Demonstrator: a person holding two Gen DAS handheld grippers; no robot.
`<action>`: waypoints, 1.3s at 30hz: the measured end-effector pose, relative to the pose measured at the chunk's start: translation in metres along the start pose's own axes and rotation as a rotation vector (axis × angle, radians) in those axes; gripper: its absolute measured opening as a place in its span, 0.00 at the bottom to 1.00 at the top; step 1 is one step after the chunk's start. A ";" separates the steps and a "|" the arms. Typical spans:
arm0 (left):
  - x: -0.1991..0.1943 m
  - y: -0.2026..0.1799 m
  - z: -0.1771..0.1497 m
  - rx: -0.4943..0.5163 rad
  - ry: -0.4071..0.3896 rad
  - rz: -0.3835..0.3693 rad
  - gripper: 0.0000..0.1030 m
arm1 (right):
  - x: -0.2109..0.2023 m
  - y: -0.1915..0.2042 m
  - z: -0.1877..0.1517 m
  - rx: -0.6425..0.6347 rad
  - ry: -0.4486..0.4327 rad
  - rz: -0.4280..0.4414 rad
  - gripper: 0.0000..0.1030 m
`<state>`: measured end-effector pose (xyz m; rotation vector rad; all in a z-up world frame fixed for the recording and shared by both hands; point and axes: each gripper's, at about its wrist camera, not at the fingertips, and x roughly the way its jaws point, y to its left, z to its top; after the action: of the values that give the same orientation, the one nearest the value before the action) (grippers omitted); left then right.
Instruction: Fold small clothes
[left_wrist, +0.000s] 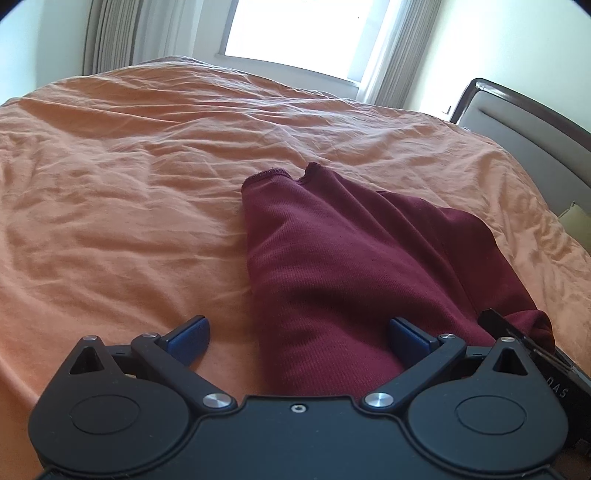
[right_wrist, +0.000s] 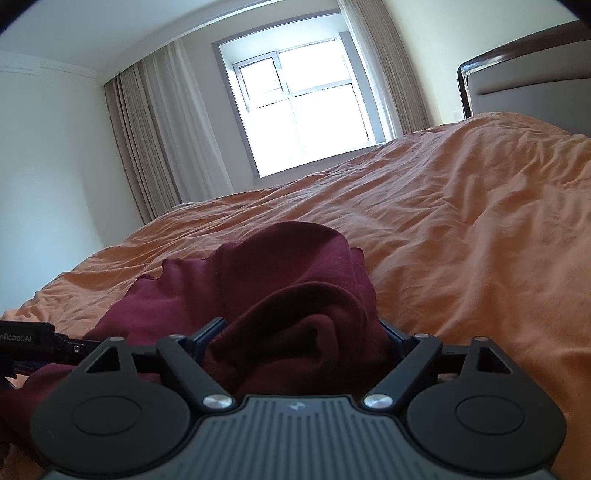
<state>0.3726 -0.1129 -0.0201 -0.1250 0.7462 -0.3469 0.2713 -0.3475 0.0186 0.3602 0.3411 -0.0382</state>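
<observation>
A dark red knit garment (left_wrist: 332, 258) lies on the orange bedspread (left_wrist: 129, 166), its hemmed end pointing away from me. My left gripper (left_wrist: 299, 336) is open, low over the near end of the garment, with cloth lying between its blue-padded fingers (left_wrist: 406, 339). In the right wrist view the same garment (right_wrist: 280, 280) is bunched in folds. My right gripper (right_wrist: 303, 336) is open wide with a thick bundle of the cloth between its fingers. The right gripper's edge shows at the left view's lower right (left_wrist: 517, 332); the left gripper shows at the right view's left (right_wrist: 37, 339).
The bedspread (right_wrist: 461, 221) is wrinkled and stretches far to the left and ahead. A padded headboard with a dark frame (left_wrist: 524, 122) stands at the right. A bright window (right_wrist: 303, 110) with beige curtains (right_wrist: 147, 140) is behind the bed.
</observation>
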 end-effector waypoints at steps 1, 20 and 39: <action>0.001 0.000 0.001 0.004 0.004 -0.005 1.00 | -0.001 0.001 0.000 -0.004 -0.001 0.000 0.79; -0.016 -0.014 0.011 0.080 -0.029 -0.050 0.43 | -0.016 0.032 0.022 -0.109 -0.072 -0.004 0.28; -0.070 0.022 0.040 0.078 -0.155 -0.035 0.34 | 0.003 0.148 0.052 -0.255 -0.180 0.213 0.27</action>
<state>0.3583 -0.0679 0.0490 -0.0904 0.5766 -0.3945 0.3053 -0.2271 0.1133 0.1375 0.1251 0.1798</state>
